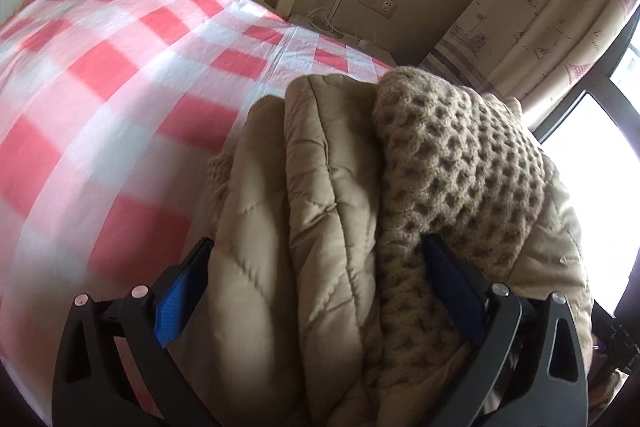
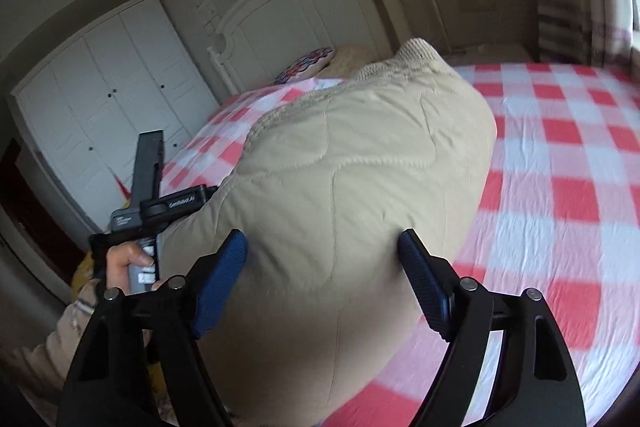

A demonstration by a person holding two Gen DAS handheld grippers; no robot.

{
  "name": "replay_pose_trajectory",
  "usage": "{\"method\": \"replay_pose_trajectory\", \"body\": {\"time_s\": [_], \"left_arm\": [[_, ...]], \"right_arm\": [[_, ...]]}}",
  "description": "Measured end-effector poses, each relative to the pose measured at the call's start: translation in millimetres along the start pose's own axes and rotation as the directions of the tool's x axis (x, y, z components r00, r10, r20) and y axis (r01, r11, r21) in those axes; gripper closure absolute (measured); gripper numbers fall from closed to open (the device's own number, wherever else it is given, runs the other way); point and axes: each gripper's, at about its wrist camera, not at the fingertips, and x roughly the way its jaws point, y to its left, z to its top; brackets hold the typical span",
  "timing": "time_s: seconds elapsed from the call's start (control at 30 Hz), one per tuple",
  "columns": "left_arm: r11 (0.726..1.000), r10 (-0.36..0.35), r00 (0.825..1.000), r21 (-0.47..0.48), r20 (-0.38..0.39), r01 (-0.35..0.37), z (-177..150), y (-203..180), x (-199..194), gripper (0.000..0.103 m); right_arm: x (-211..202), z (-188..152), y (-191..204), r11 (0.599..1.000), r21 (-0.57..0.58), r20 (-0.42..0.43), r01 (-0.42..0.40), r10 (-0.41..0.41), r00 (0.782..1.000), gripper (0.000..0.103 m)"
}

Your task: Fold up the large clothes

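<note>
A thick beige quilted coat [image 1: 320, 163] with a honeycomb-knit lining [image 1: 460, 147] is bunched in folds above the red-and-white checked bed [image 1: 120, 75]. My left gripper [image 1: 316, 243] is shut on the bundle: one blue pad presses the quilted side, the other digs into the knit. In the right wrist view the same coat [image 2: 360, 155] bulges upward, and my right gripper [image 2: 322, 233] is shut on its quilted shell, the fabric dimpled at both pads. The coat's lower part is hidden below both views.
The checked bed [image 2: 560, 163] stretches right. A white headboard [image 2: 304, 11] and a patterned pillow [image 2: 308, 63] lie at the far end, a white wardrobe [image 2: 104, 99] to the left. A hand [image 2: 128, 259] holds the other gripper's body. A curtain [image 1: 540, 7] and a window [image 1: 592, 147] are right.
</note>
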Motion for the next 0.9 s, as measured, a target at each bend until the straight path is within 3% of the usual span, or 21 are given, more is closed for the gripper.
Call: {"method": "replay_pose_trajectory", "body": {"time_s": [0.17, 0.3, 0.43, 0.53, 0.57, 0.6, 0.67, 0.7, 0.8, 0.9], "left_arm": [[0.995, 0.000, 0.998, -0.098, 0.068, 0.007, 15.7, 5.8, 24.8, 0.002], [0.992, 0.080, 0.986, -0.111, 0.143, -0.064, 23.8, -2.3, 29.2, 0.002], [0.989, 0.081, 0.973, -0.142, 0.217, -0.050, 15.3, 1.3, 10.4, 0.002], [0.975, 0.171, 0.931, -0.189, 0.321, -0.114, -5.7, 3.6, -25.8, 0.008], [0.971, 0.190, 0.921, -0.207, 0.341, -0.124, -11.4, 5.2, -34.2, 0.008], [0.964, 0.210, 0.907, -0.232, 0.365, -0.130, -19.1, 7.2, -46.5, 0.008], [0.958, 0.241, 0.887, -0.244, 0.394, -0.152, -28.6, 6.7, -66.7, 0.008], [0.960, 0.248, 0.880, -0.225, 0.405, -0.167, -31.0, 4.4, -77.0, 0.007], [0.961, 0.275, 0.844, -0.153, 0.461, -0.229, -39.2, -8.8, -115.1, 0.003], [0.965, 0.256, 0.804, -0.090, 0.536, -0.247, -50.9, -24.9, -161.3, 0.002]], "right_arm": [[28.1, 33.1, -19.9, 0.998, 0.006, 0.022, 0.064, -0.064, 0.998, 0.026], [47.3, 47.7, -29.8, 0.992, -0.009, 0.037, 0.126, -0.125, 0.991, 0.025], [33.9, 50.1, -4.8, 0.978, -0.066, 0.085, 0.198, -0.192, 0.978, 0.025], [29.7, 40.9, 28.5, 0.942, -0.187, 0.162, 0.279, -0.250, 0.954, 0.025], [45.6, 33.7, 33.2, 0.941, -0.206, 0.094, 0.267, -0.252, 0.963, 0.024], [58.8, 23.6, 40.5, 0.919, -0.255, 0.068, 0.300, -0.293, 0.954, 0.023], [78.2, 1.0, 68.3, 0.785, -0.452, 0.138, 0.424, -0.408, 0.903, 0.023], [79.1, -0.6, 73.4, 0.777, -0.462, 0.135, 0.427, -0.415, 0.900, 0.023], [64.2, 0.9, 77.0, 0.790, -0.494, 0.056, 0.363, -0.388, 0.920, 0.022], [19.7, -2.9, 74.5, 0.833, -0.484, -0.003, 0.267, -0.306, 0.952, 0.022]]}}
